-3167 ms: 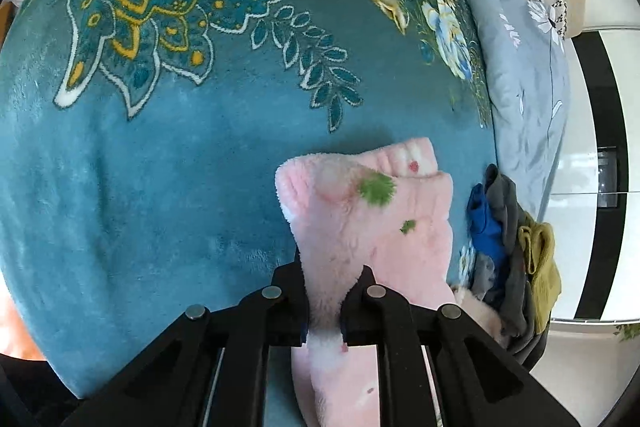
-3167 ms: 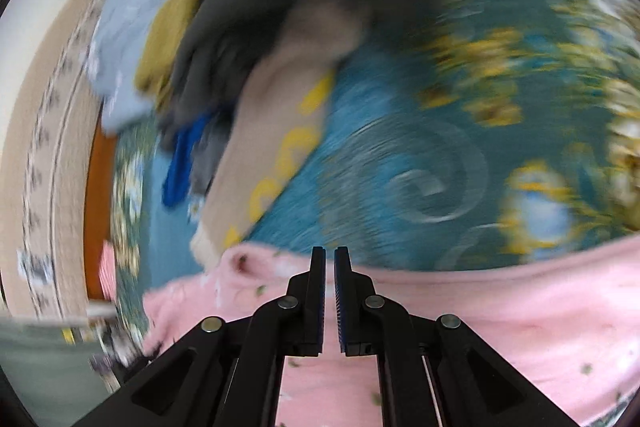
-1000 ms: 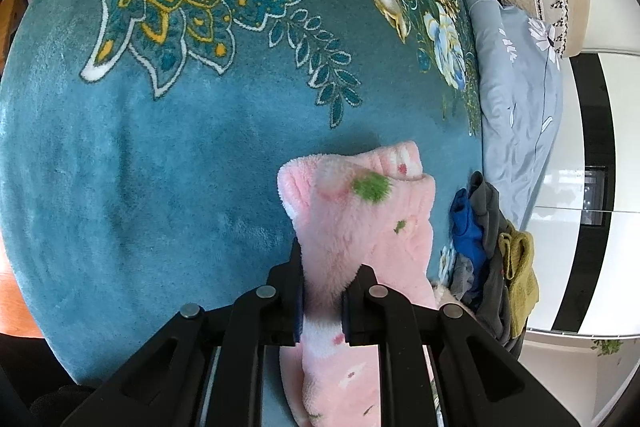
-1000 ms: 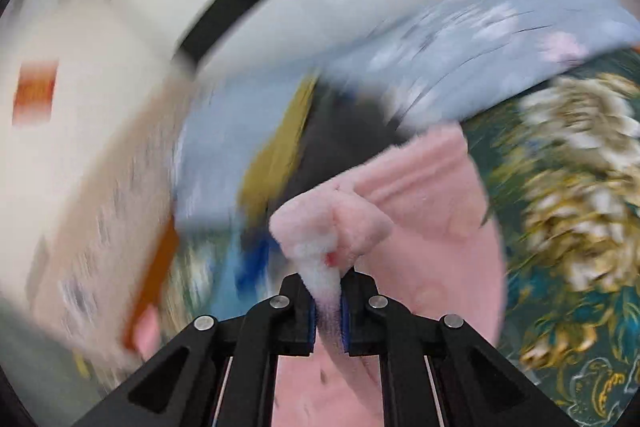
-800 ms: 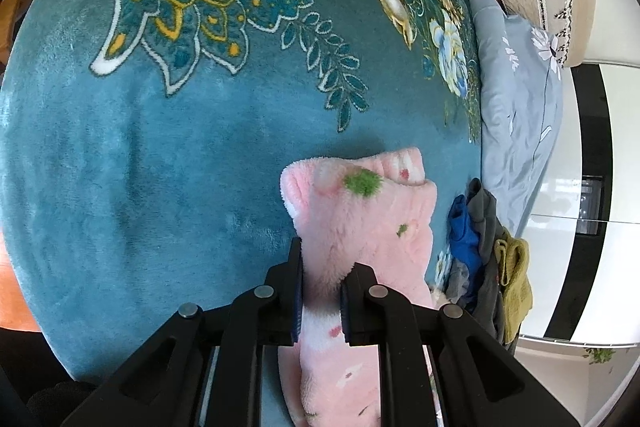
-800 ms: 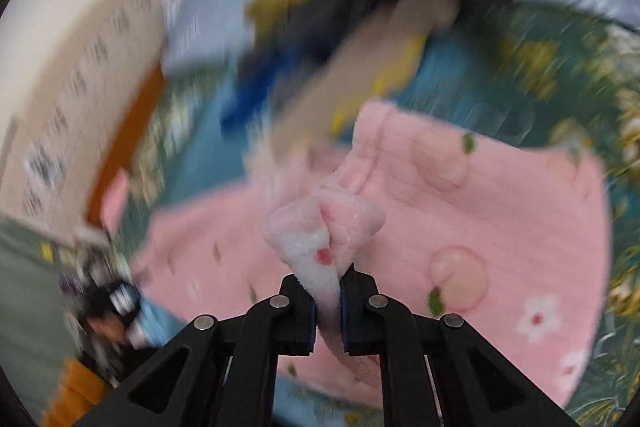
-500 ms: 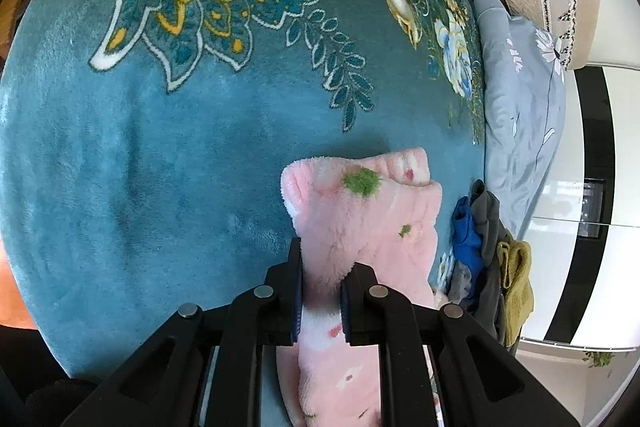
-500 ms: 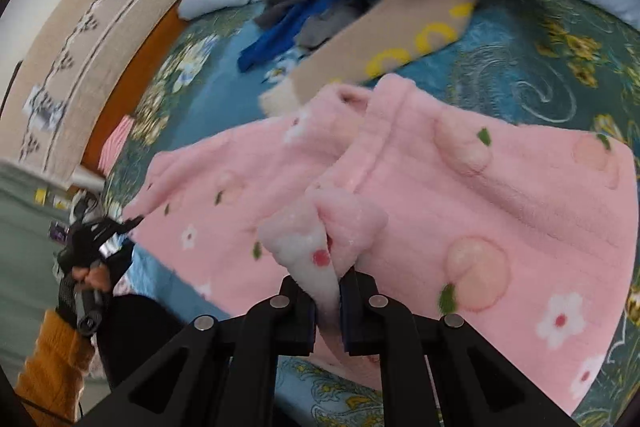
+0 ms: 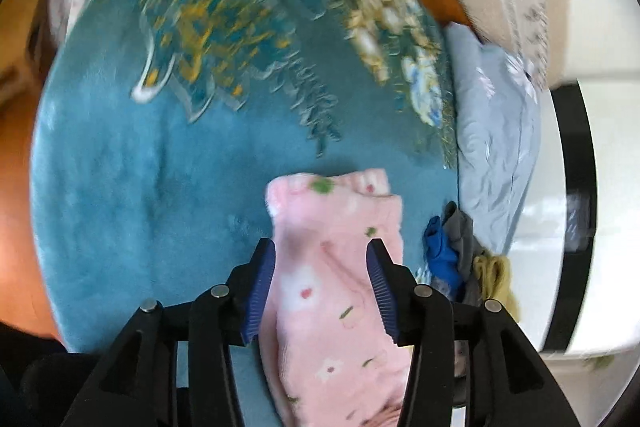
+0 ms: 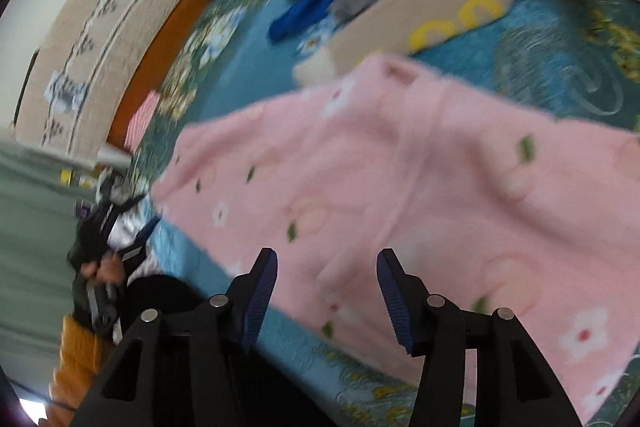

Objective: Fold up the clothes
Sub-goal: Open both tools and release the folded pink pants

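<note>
A fluffy pink garment with flowers and green leaves lies folded flat on the teal floral blanket. In the left wrist view its narrow end runs out ahead of my left gripper, whose jaws are opening above the cloth without pressing it. In the right wrist view my right gripper hovers over the garment's near edge, jaws opening, nothing pinched between them. The blue pads of both stand apart from the fabric.
A heap of clothes lies beyond the pink garment: a beige piece with yellow rings, blue, grey and mustard items. A pale blue pillow rests against the headboard. A person's hand with the other gripper shows at left.
Both grippers let go of the pink garment: jaws that pinched the cloth now stand apart. The fold held by the right gripper has dropped flat. The left gripper rose a little.
</note>
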`<action>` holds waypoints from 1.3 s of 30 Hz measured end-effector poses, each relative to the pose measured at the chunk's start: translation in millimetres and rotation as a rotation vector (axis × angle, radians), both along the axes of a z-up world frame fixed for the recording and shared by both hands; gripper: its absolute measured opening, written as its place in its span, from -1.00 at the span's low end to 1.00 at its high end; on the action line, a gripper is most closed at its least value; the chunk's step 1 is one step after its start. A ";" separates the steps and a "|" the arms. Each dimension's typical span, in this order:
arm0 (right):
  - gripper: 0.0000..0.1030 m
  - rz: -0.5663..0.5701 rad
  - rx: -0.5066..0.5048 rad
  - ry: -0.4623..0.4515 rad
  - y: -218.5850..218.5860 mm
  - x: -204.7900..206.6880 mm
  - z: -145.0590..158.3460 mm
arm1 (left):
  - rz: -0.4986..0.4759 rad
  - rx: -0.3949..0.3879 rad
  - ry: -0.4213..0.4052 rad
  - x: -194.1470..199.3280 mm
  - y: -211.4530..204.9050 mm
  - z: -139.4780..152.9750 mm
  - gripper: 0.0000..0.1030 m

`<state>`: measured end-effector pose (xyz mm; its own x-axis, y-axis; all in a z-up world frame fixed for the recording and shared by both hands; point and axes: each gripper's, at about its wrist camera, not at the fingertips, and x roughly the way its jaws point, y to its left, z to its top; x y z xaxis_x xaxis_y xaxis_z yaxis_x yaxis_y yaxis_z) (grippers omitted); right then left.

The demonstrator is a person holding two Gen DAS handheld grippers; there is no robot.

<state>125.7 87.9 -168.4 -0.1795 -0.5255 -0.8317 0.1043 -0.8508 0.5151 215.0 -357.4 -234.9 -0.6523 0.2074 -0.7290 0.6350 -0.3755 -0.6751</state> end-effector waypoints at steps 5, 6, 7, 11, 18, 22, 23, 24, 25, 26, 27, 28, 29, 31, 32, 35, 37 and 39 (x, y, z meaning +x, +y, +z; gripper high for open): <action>0.08 -0.162 0.007 0.015 46.4 -15.4 5.7 | -0.329 -0.129 0.076 -42.2 73.8 45.1 -0.06; 0.08 -0.189 0.006 0.015 55.2 -17.0 6.3 | -0.412 -0.118 0.089 -53.1 95.3 48.2 -0.06; 0.08 -0.216 0.005 0.015 64.0 -18.5 6.9 | -0.495 -0.106 0.101 -64.1 116.8 51.3 -0.06; 0.08 -0.289 -0.006 0.005 88.3 -20.7 4.8 | -0.788 0.021 0.051 -94.2 219.6 28.4 0.09; 0.08 -0.308 0.013 -0.015 113.5 -15.2 -7.1 | -1.008 -0.001 -0.104 -104.1 313.4 -26.2 0.11; 0.08 -0.345 0.003 -0.030 130.8 -17.9 -15.6 | -1.053 0.019 -0.132 -107.0 325.7 -40.2 0.18; 0.08 -0.351 0.001 -0.033 133.6 -19.0 -16.6 | -1.056 0.030 -0.137 -107.1 327.6 -42.1 0.18; 0.08 -0.356 -0.002 -0.034 136.4 -20.0 -17.2 | -1.060 0.040 -0.141 -106.0 330.5 -42.5 0.18; 0.08 -0.360 -0.004 -0.035 138.7 -20.9 -17.6 | -1.066 0.053 -0.147 -106.9 332.7 -45.8 0.18; 0.08 -0.361 -0.004 -0.036 140.4 -21.8 -17.9 | -1.071 0.065 -0.155 -107.6 334.9 -48.9 0.18; 0.08 -0.361 -0.004 -0.037 142.0 -22.7 -18.5 | -1.073 0.072 -0.165 -107.9 337.1 -51.9 0.18; 0.08 -0.362 -0.004 -0.037 143.5 -23.7 -19.0 | -1.075 0.079 -0.175 -108.1 339.4 -54.7 0.18; 0.08 -0.363 -0.004 -0.038 145.2 -24.7 -19.7 | -1.079 0.083 -0.181 -108.1 341.7 -56.6 0.17; 0.08 -0.368 -0.004 -0.039 147.9 -25.9 -20.5 | -1.077 0.074 -0.180 -108.1 344.1 -56.1 0.14; 0.08 -0.371 -0.005 -0.040 149.0 -26.3 -20.6 | -1.072 0.066 -0.172 -107.9 344.5 -54.1 0.07; 0.08 -0.378 -0.008 -0.041 150.9 -27.3 -20.3 | -1.081 0.000 -0.127 -105.0 347.8 -42.8 -0.62; 0.08 -0.380 -0.015 -0.037 151.5 -28.2 -18.6 | -1.112 -0.041 -0.060 -100.4 353.4 -28.4 -0.68; 0.08 -0.381 -0.023 -0.025 151.8 -29.1 -14.7 | -1.132 -0.082 0.059 -95.1 357.2 -3.6 -0.72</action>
